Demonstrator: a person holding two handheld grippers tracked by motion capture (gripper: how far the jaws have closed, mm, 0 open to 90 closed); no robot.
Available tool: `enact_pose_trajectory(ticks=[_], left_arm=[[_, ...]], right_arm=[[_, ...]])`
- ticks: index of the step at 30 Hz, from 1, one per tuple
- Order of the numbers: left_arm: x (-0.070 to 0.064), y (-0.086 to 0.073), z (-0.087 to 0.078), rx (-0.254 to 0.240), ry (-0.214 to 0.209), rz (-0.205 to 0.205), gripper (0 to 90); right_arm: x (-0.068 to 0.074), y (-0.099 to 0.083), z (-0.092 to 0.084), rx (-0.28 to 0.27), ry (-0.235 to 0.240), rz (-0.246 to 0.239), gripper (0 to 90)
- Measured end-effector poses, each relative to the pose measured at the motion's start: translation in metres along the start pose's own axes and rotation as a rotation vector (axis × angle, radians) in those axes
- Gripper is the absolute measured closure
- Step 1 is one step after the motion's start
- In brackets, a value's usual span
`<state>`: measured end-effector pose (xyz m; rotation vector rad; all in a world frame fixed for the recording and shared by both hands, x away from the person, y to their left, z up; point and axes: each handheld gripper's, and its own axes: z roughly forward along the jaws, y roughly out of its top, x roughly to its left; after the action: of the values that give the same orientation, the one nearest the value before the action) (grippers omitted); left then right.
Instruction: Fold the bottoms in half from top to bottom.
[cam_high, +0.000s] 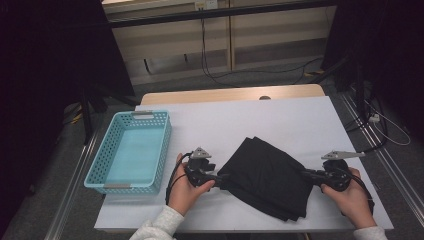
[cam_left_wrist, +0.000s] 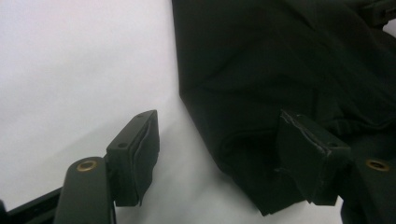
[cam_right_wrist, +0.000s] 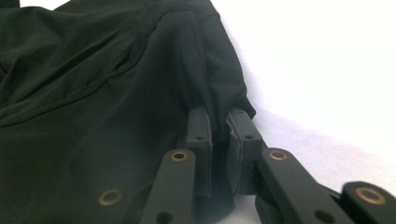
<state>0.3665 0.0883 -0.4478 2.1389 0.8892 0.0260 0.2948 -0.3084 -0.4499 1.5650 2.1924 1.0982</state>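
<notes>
A black folded garment (cam_high: 265, 177) lies on the white table (cam_high: 250, 120) near the front edge. My left gripper (cam_high: 222, 176) is at the garment's left edge, held in the person's left hand. In the left gripper view its jaws stand wide apart, so the left gripper (cam_left_wrist: 215, 126) is open, with the garment's (cam_left_wrist: 280, 56) corner between them and no pad pressing on it. My right gripper (cam_high: 306, 174) is at the garment's right edge. In the right gripper view the right gripper (cam_right_wrist: 219, 116) is shut on a fold of the garment (cam_right_wrist: 93, 93).
A light blue perforated basket (cam_high: 165, 145) stands on the table's left side, close to the left hand. Beyond the table's far edge are a wooden strip, cables on the floor and dark stands at both sides.
</notes>
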Motion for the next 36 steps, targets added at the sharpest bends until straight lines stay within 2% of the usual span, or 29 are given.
enact_pose_trajectory(ticks=[2, 7, 10, 13, 15, 18, 20, 22, 24, 28, 31, 36], left_arm=[[-0.001, -0.002, 0.002, 0.019, 0.002, -0.002, 34.9], [-0.001, -0.002, 0.002, 0.022, -0.003, -0.008, 42.0], [-0.003, -0.003, 0.002, 0.035, -0.01, -0.006, 51.7], [-0.006, -0.003, 0.003, 0.046, -0.026, -0.018, 64.8], [-0.006, -0.004, 0.004, 0.046, -0.028, -0.025, 71.6], [-0.007, -0.003, 0.005, 0.058, -0.035, -0.03, 80.1], [-0.007, -0.001, 0.006, 0.066, -0.029, -0.041, 82.3], [-0.005, 0.002, 0.005, 0.075, -0.027, -0.046, 83.2], [-0.002, 0.004, 0.004, 0.074, -0.025, -0.056, 83.7], [0.008, 0.011, 0.0, 0.052, -0.017, -0.071, 83.9], [0.018, 0.017, -0.004, 0.044, -0.011, -0.073, 83.8], [0.034, 0.022, -0.006, 0.036, -0.001, -0.088, 83.6]], right_arm=[[0.0, -0.001, 0.0, -0.006, 0.0, -0.003, 79.6], [0.003, 0.001, 0.004, -0.003, 0.012, 0.012, 79.9], [0.008, 0.002, 0.006, -0.002, 0.018, -0.024, 79.4], [0.009, 0.003, 0.005, -0.003, 0.007, -0.029, 76.8], [0.008, 0.002, 0.003, -0.015, -0.007, -0.037, 72.3], [0.005, 0.003, 0.0, -0.057, -0.042, -0.04, 54.9], [0.002, 0.004, -0.003, -0.075, -0.058, -0.012, 48.3], [0.002, 0.004, -0.006, -0.105, -0.057, -0.022, 40.5], [0.004, 0.004, -0.006, -0.109, -0.06, -0.019, 34.5], [0.006, 0.002, -0.007, -0.11, -0.072, -0.016, 30.2], [0.011, -0.003, -0.004, -0.115, -0.08, 0.02, 27.2], [0.03, -0.01, 0.009, -0.093, -0.058, 0.029, 26.7]])
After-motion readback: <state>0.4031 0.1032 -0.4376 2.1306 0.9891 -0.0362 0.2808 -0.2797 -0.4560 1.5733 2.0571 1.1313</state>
